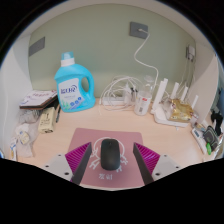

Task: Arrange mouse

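A black computer mouse (109, 155) lies on a dusty-pink mouse mat (90, 139) with a white line drawing on it. My gripper (111, 158) is open, its two magenta-padded fingers (77, 157) set wide at either side of the mouse. The mouse stands between the fingers with a gap at each side and rests on the mat. The near end of the mouse is hidden by the gripper body.
A blue detergent bottle (72, 86) stands beyond the mat at the back left. White cables and a charger (122, 96) lie at the back middle. A white router with antennas (177, 102) stands at the right. Small clutter (38, 112) lies at the left.
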The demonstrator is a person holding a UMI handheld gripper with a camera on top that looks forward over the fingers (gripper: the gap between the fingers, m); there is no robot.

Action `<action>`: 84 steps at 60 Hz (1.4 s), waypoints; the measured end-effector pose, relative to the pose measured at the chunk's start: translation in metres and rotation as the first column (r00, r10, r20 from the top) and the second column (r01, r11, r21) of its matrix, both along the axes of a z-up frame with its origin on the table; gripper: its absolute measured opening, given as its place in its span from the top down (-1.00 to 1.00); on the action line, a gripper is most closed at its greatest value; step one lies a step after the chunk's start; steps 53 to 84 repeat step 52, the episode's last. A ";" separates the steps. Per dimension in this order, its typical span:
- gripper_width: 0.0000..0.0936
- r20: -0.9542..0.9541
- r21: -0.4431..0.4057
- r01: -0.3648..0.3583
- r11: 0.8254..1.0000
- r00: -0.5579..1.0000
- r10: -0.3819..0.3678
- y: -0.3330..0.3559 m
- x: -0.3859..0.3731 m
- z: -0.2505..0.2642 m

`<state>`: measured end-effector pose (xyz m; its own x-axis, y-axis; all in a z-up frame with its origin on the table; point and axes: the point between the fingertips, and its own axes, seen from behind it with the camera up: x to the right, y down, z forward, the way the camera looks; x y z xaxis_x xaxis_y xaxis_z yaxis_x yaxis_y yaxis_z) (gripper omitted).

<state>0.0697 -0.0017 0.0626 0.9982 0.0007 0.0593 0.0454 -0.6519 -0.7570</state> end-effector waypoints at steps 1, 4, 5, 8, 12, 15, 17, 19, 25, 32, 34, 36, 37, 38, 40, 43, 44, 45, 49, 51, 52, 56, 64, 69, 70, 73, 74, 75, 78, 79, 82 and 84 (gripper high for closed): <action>-0.81 0.004 0.005 0.000 1.000 1.000 0.000 -0.003 -0.001 0.005; -0.81 0.009 0.018 0.001 1.000 1.000 -0.001 -0.014 -0.003 0.019; -0.82 0.008 0.020 0.001 1.000 1.000 -0.001 -0.018 -0.003 0.023; -0.82 0.008 0.026 0.001 1.000 1.000 -0.002 -0.031 -0.006 0.034; -0.81 0.012 0.042 0.008 0.999 1.000 -0.008 -0.049 -0.008 0.047; -0.81 0.011 0.044 0.008 0.999 1.000 -0.008 -0.064 -0.011 0.054; -0.81 0.008 0.048 0.006 0.999 1.000 -0.006 -0.073 -0.012 0.058; -0.81 0.005 0.054 0.006 0.999 1.000 -0.007 -0.083 -0.014 0.062; -0.81 0.001 0.056 0.010 0.998 1.000 -0.010 -0.112 -0.017 0.066; -0.81 0.002 0.071 0.015 0.997 1.000 -0.015 -0.142 -0.018 0.072; -0.81 -0.001 0.073 0.017 0.997 1.000 -0.017 -0.149 -0.018 0.073; -0.81 -0.002 0.071 0.017 0.997 1.000 -0.017 -0.156 -0.018 0.073; -0.81 -0.001 0.071 0.017 0.997 1.000 -0.017 -0.159 -0.018 0.073; -0.81 0.002 0.072 0.016 0.997 1.000 -0.016 -0.162 -0.018 0.073; -0.81 0.007 0.074 0.015 0.997 1.000 -0.016 -0.167 -0.018 0.074; -0.81 0.006 0.075 0.014 0.997 1.000 -0.014 -0.173 -0.019 0.076; -0.81 0.005 0.076 0.014 0.997 1.000 -0.014 -0.175 -0.019 0.076; -0.81 0.003 0.077 0.014 0.997 1.000 -0.014 -0.177 -0.019 0.077; -0.81 0.003 0.082 0.013 0.997 1.000 -0.013 -0.181 -0.020 0.080; -0.81 -0.001 0.084 0.014 0.996 1.000 -0.014 -0.182 -0.021 0.081; -0.81 -0.003 0.084 0.015 0.996 1.000 -0.015 -0.182 -0.021 0.082; -0.81 -0.003 0.084 0.015 0.996 1.000 -0.015 -0.182 -0.021 0.082; -0.81 -0.003 0.084 0.015 0.996 1.000 -0.015 -0.182 -0.021 0.082; -0.81 -0.003 0.084 0.015 0.996 1.000 -0.015 -0.182 -0.021 0.082; -0.81 -0.003 0.084 0.015 0.996 1.000 -0.015 -0.182 -0.021 0.082; -0.81 -0.003 0.084 0.015 0.996 1.000 -0.015 -0.182 -0.021 0.082; -0.81 -0.003 0.084 0.015 0.996 1.000 -0.015 -0.182 -0.021 0.082; -0.81 -0.003 0.084 0.015 0.996 1.000 -0.015 -0.182 -0.021 0.082; -0.81 -0.003 0.084 0.015 0.996 1.000 -0.015 -0.182 -0.021 0.082; -0.81 -0.003 0.084 0.015 0.996 1.000 -0.015 -0.182 -0.021 0.082; -0.81 -0.003 0.084 0.015 0.996 1.000 -0.015 -0.182 -0.021 0.082; -0.81 -0.003 0.084 0.015 0.996 1.000 -0.015 -0.182 -0.021 0.082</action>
